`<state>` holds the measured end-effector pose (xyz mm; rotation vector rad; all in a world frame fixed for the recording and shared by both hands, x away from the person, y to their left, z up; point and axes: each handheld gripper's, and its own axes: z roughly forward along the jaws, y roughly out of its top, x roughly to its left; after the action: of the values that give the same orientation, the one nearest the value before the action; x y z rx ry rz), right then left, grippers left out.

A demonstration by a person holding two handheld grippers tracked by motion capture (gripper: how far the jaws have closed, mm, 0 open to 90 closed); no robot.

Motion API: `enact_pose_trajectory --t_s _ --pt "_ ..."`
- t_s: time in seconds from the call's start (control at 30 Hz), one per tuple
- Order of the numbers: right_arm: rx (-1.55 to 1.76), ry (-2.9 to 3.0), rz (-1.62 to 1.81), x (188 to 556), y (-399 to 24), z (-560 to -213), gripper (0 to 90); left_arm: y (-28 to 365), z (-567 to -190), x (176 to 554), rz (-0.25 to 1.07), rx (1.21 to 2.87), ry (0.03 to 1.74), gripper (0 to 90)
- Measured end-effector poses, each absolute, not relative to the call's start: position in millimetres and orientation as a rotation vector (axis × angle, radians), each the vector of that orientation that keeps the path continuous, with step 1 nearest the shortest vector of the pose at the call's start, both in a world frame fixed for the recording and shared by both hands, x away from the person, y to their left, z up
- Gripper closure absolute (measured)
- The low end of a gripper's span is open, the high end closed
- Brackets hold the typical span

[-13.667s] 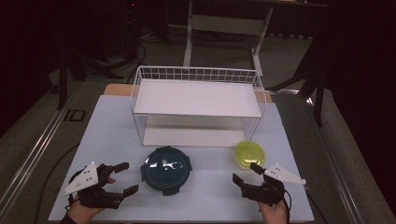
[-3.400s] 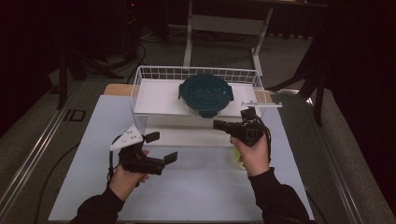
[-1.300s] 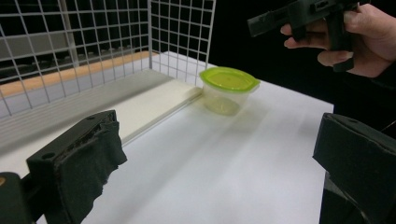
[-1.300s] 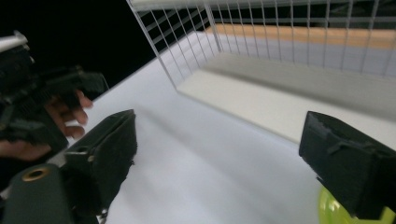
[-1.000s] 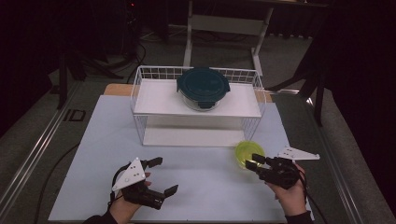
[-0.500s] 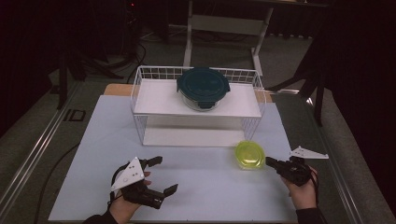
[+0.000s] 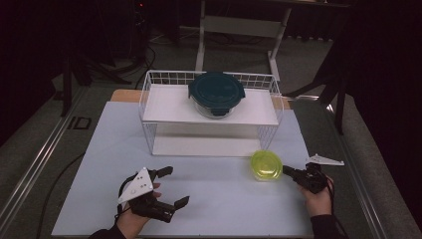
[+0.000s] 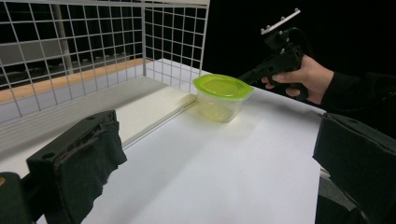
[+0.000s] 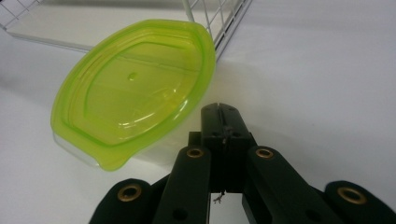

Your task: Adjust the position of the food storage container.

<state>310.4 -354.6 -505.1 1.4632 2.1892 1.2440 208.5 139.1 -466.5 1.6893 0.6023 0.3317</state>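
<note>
Right gripper (image 7: 287, 171), jaws closed together on nothing, tips just beside, perhaps touching, the green-lidded container (image 7: 266, 165) on the table (image 7: 224, 199) before the wire rack (image 7: 149, 99). Left gripper (image 7: 171, 186) gapes wide, empty.

- tub (image 7: 266, 165): clear plastic body, see-through green plastic lid (image 9: 130, 88), smooth and glossy, with soft highlights.
- right gripper (image 7: 286, 171): matt black plastic jaws pressed together, brass-coloured rivets at the links; flat pale grey plate on top.
- left gripper (image 7: 171, 185): black pads (image 8: 88, 154) with a rough, fuzzy, cloth-like face.
- table (image 7: 219, 199): white, smooth, matt sheet; a strip of bare wood at the far edge.
- rack (image 7: 149, 107): thin white coated wire mesh, with smooth white matt shelves.
- box (image 7: 216, 94) on the rack: dark teal plastic lid with a dull sheen over a clear body.
</note>
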Motion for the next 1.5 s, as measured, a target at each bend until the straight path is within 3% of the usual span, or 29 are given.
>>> enact_pose_trajectory --t_s 0.5,0.97,1.5 --pt "1.448 2.302 1.219 310 -332 -524 90.0 138 -467 208 0.328 1.69 0.602 1.2" --pt "1.464 2.269 1.208 337 -329 -527 90.0 140 -469 209 0.329 1.688 0.605 1.3" --pt "1.371 2.396 1.273 318 -297 -529 90.0 140 -467 208 0.332 1.685 0.599 1.3"
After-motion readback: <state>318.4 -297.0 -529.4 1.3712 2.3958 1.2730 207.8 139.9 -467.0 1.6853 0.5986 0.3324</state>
